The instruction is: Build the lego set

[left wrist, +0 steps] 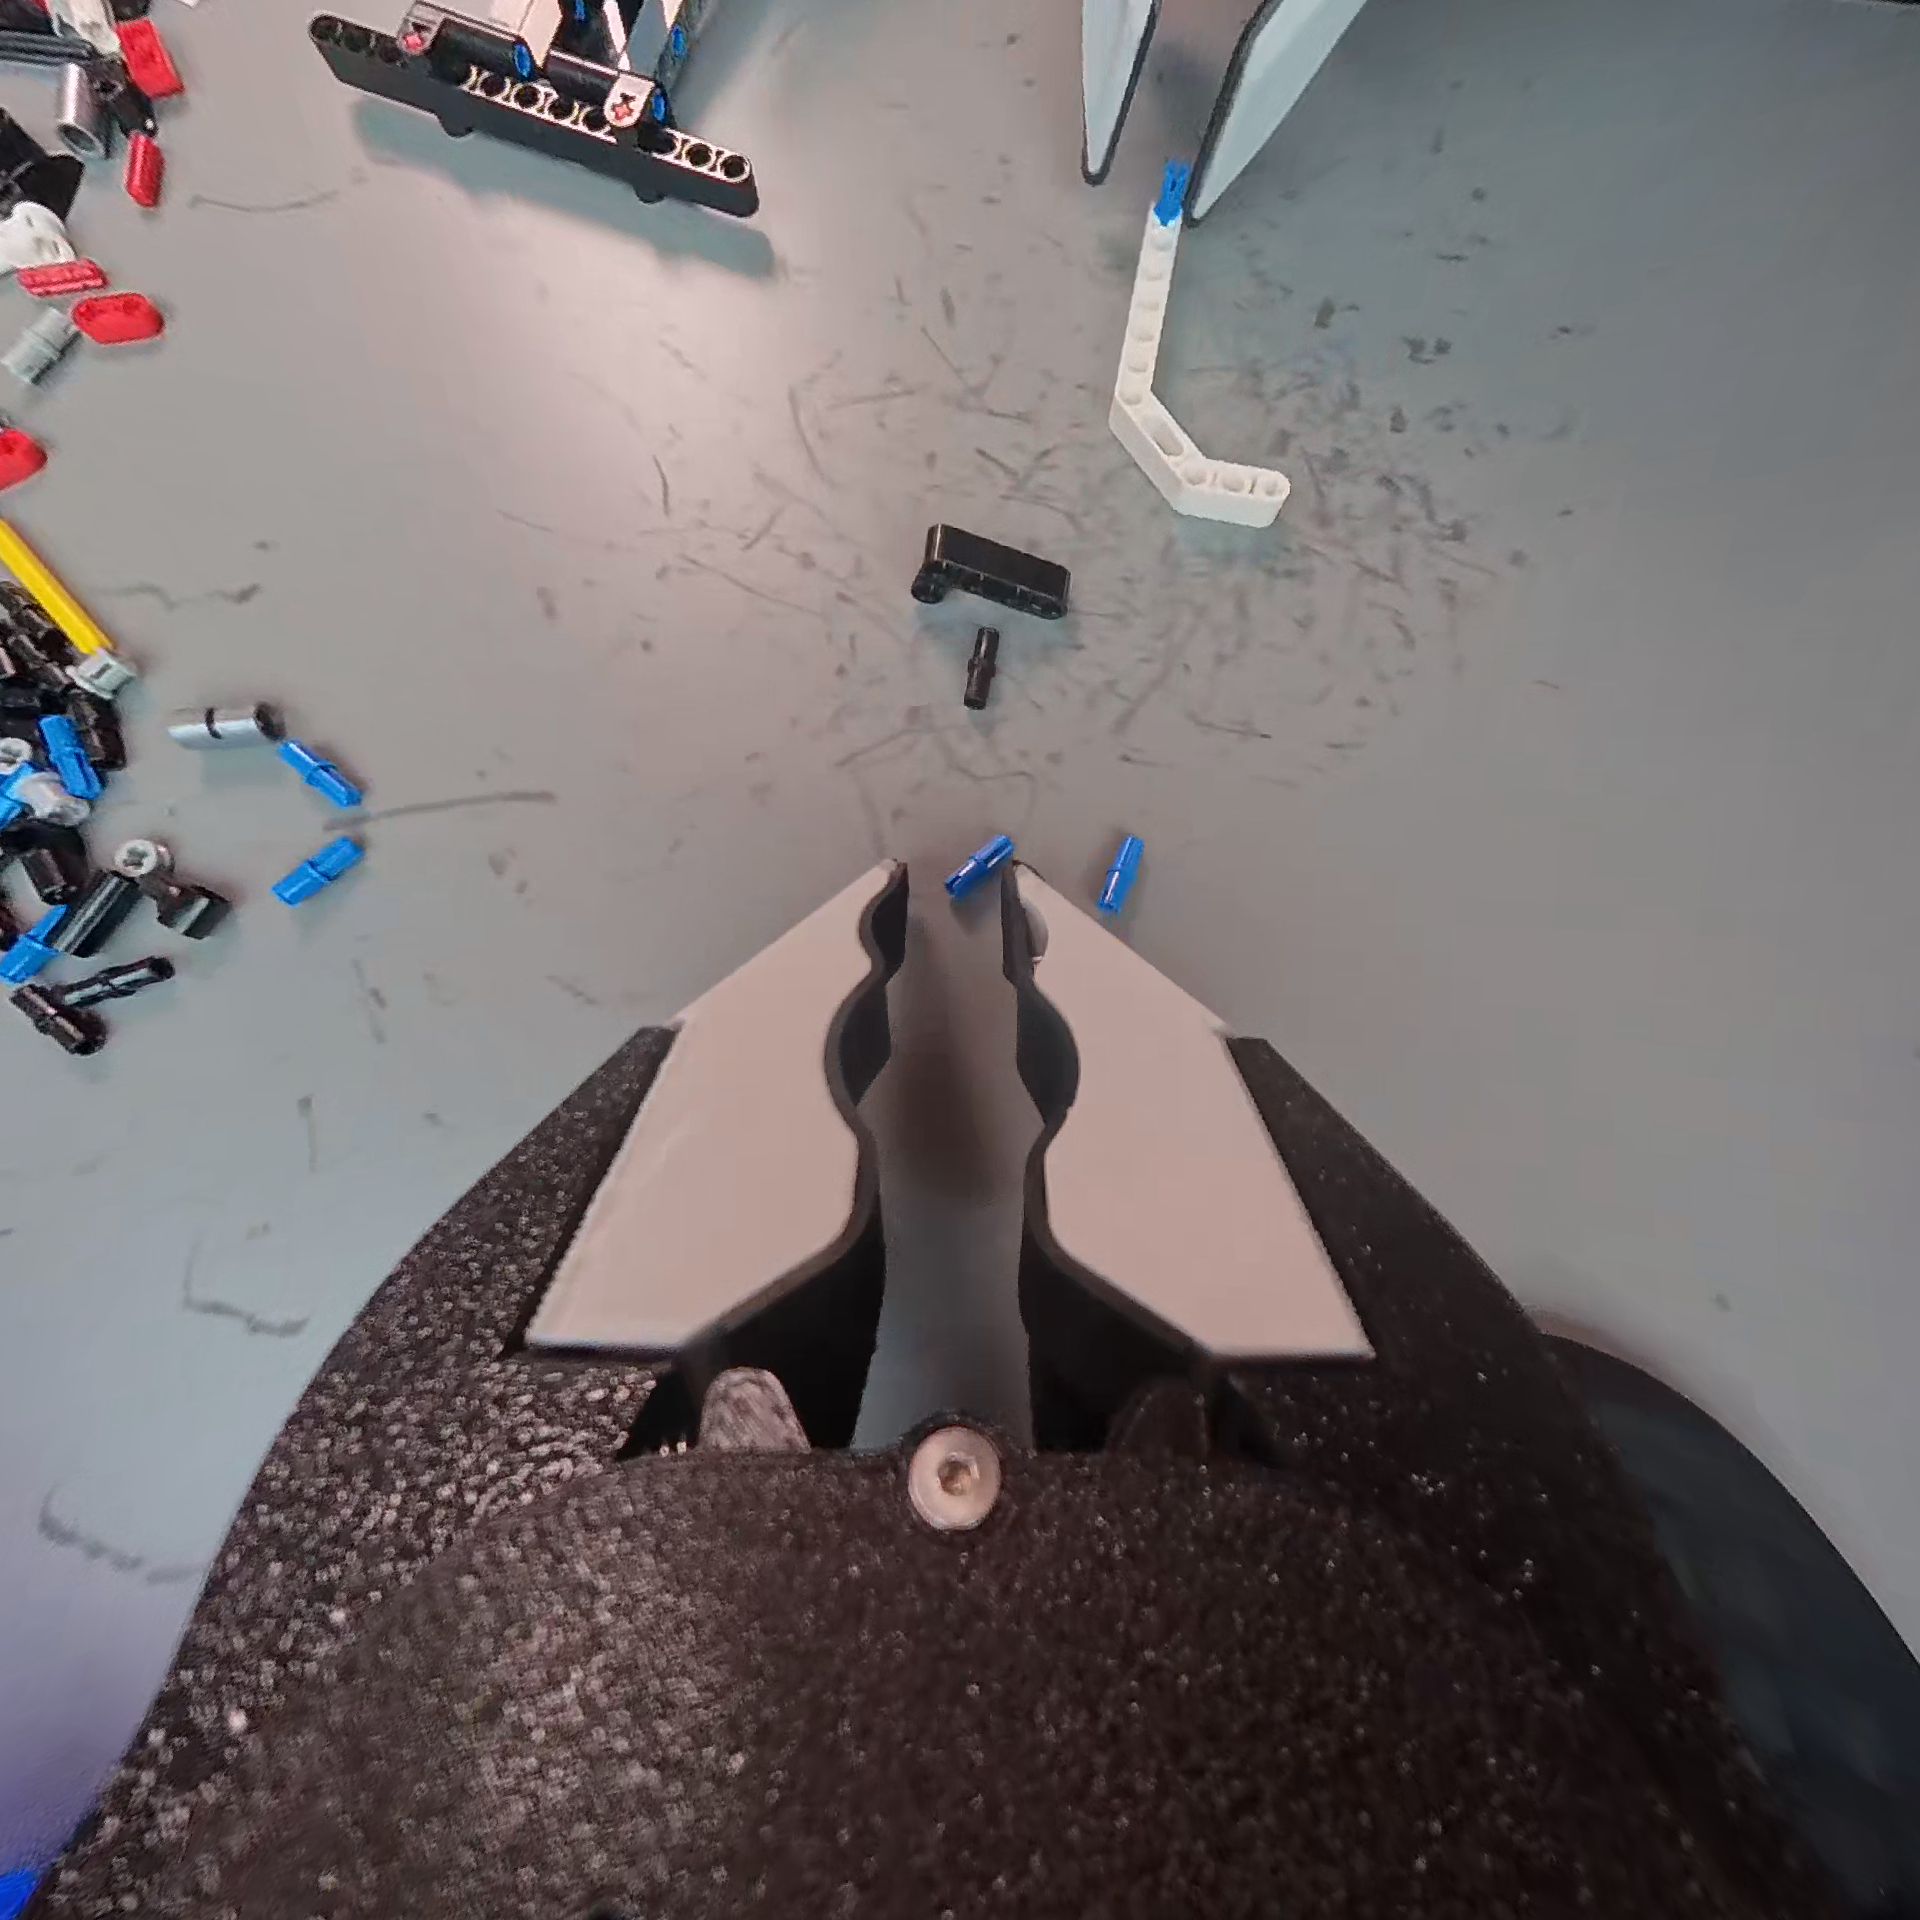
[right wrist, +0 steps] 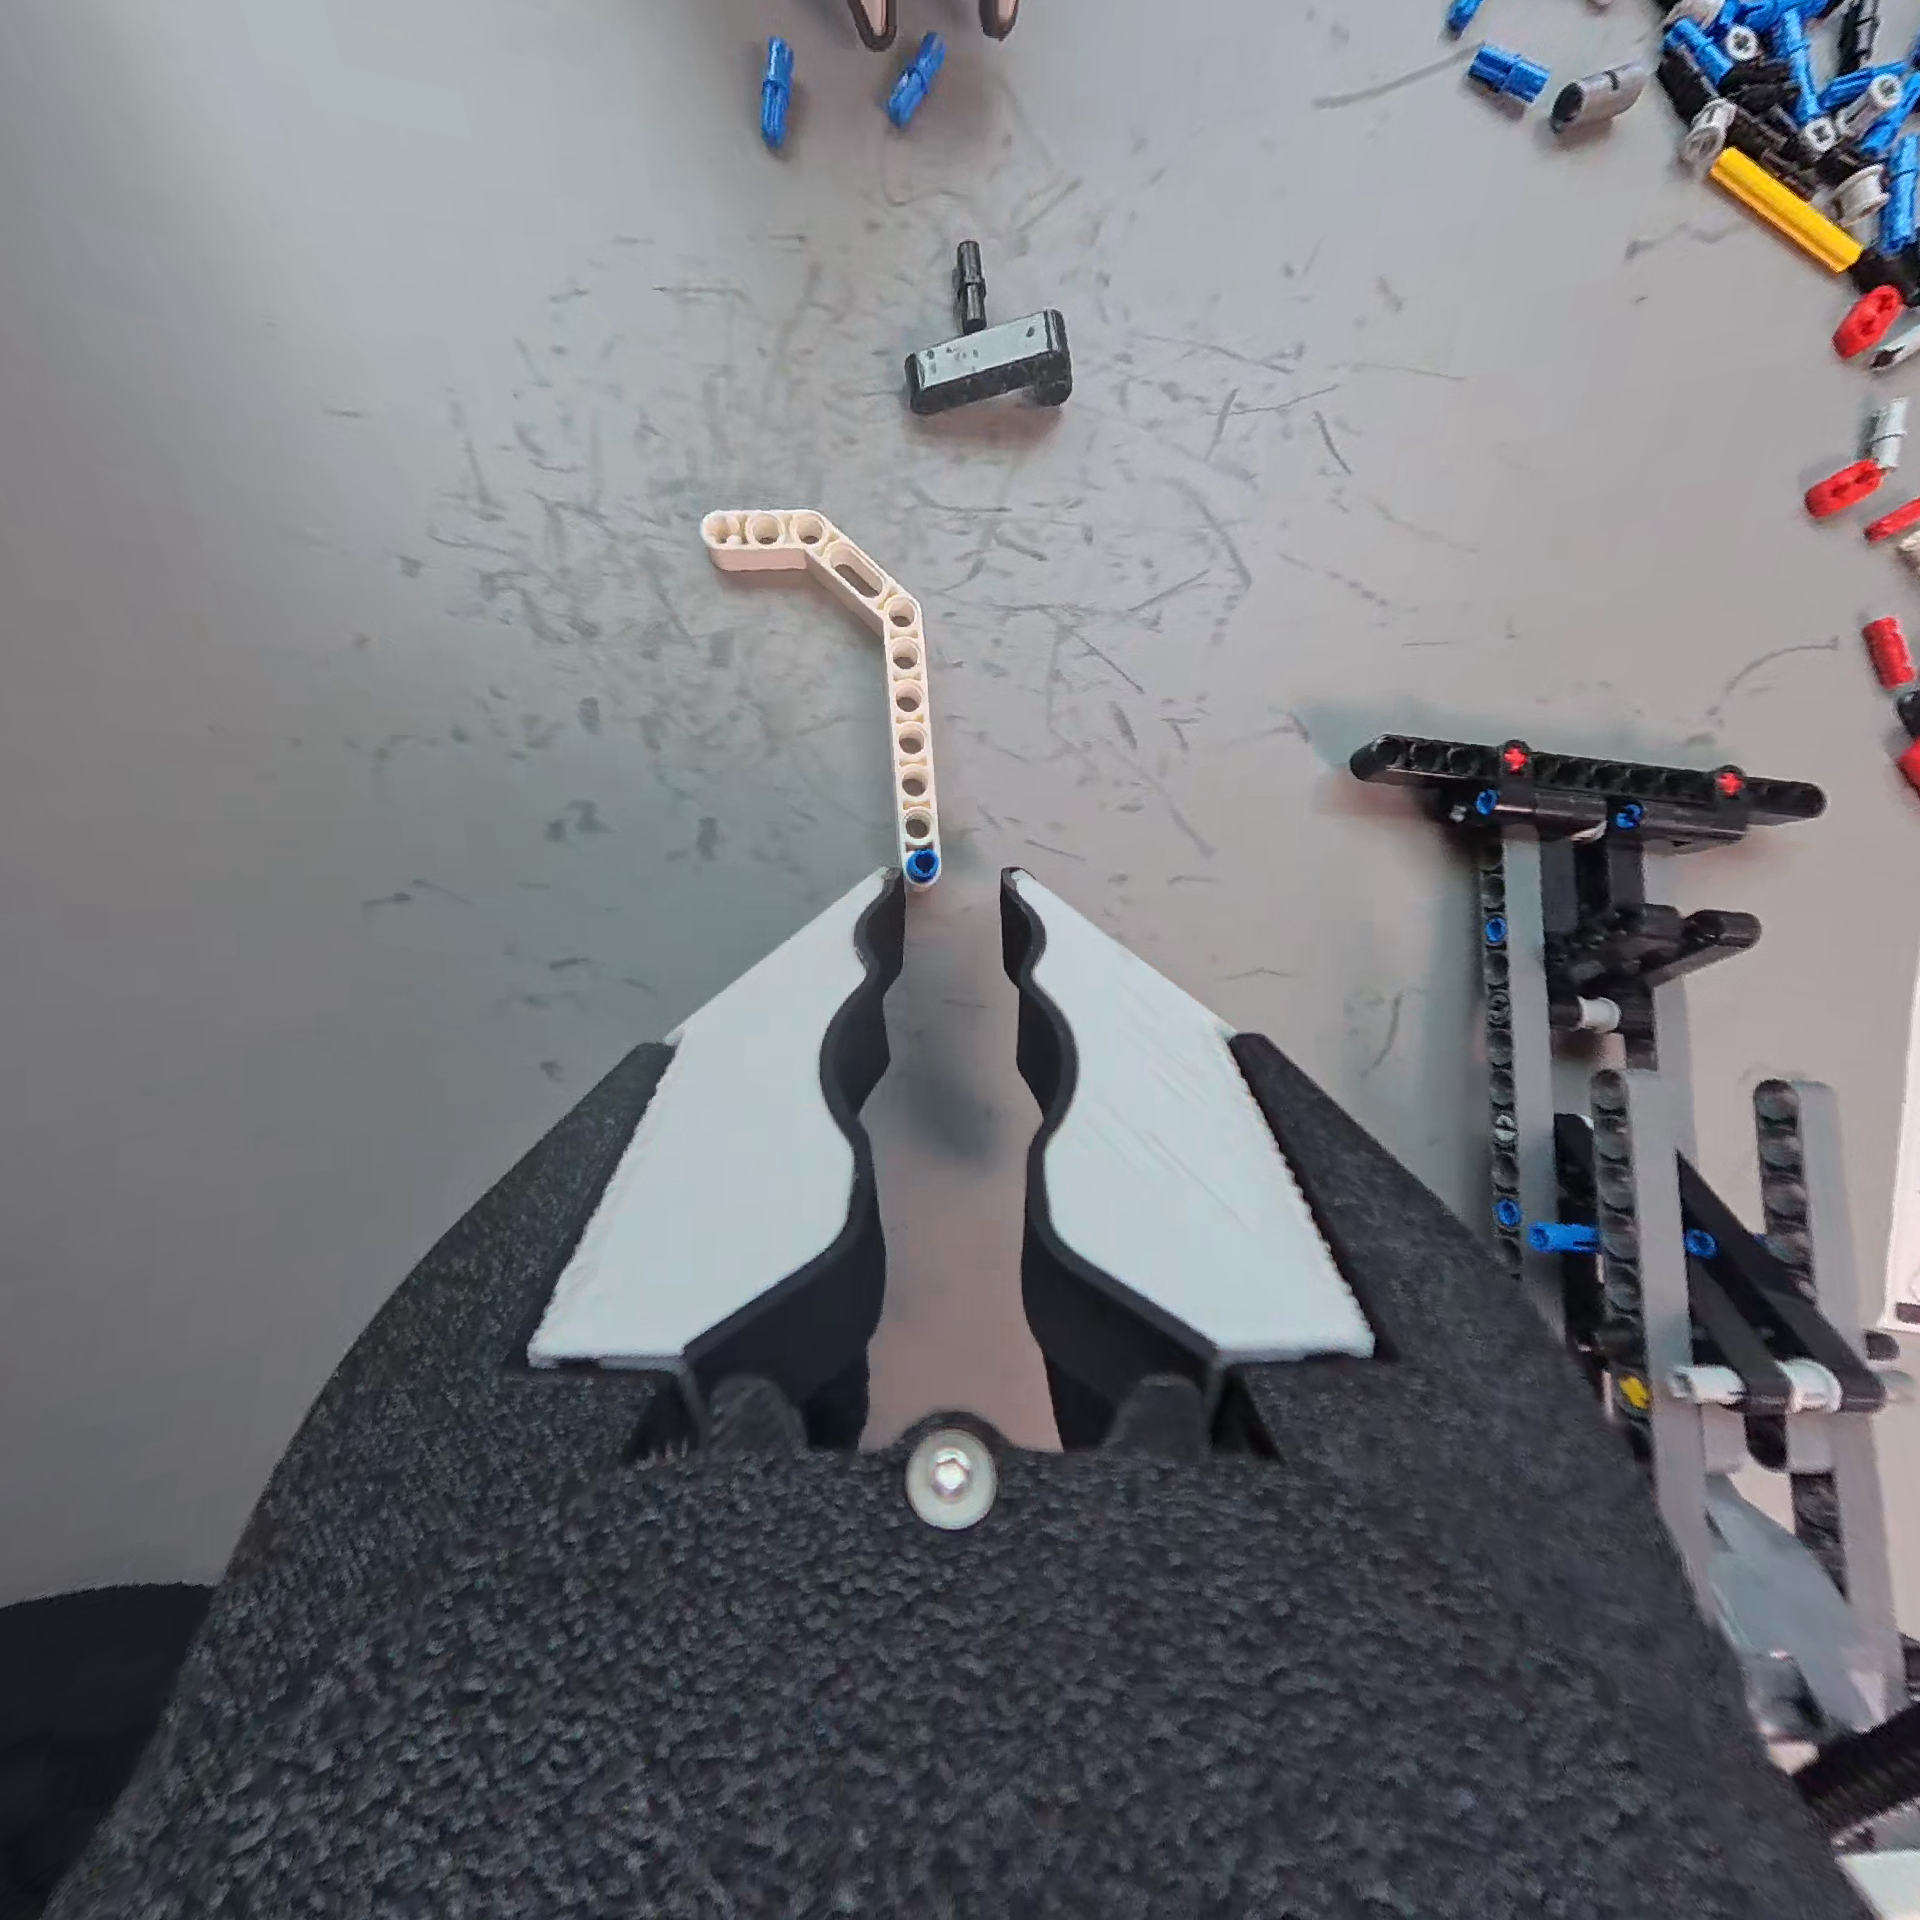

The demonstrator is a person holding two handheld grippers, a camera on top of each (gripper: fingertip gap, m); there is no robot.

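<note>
1. Surface: a grey bench [left wrist: 520,468], heavily scuffed toward its middle. Loose parts are heaped along one edge [right wrist: 1787,114]; a partly built black and grey assembly [right wrist: 1590,831] stands nearer the right gripper's side.

2. Left gripper [left wrist: 954,875]: jaws apart, nothing held. A blue pin [left wrist: 979,865] lies on the bench directly at its fingertips, long axis slanted across the gap. A second blue pin [left wrist: 1120,875] lies just beside the outer finger.

3. Right gripper [right wrist: 950,878]: jaws apart, empty. A white angled beam [right wrist: 902,696] lies flat with its long arm running straight away from the tips; the near end, carrying a blue pin [right wrist: 921,864], sits just beside one fingertip.

4. Between the grippers lie a short black beam [left wrist: 992,571] and a black pin [left wrist: 979,667], close together, near mid-bench.

5. Judgement: the left gripper is nearer the loose blue pins, the right nearer the beam.

6. Limits: whether the fingertips touch bench or parts cannot be told. The assembly is cut off at the frame edges; the heap is too jumbled to itemise.
</note>
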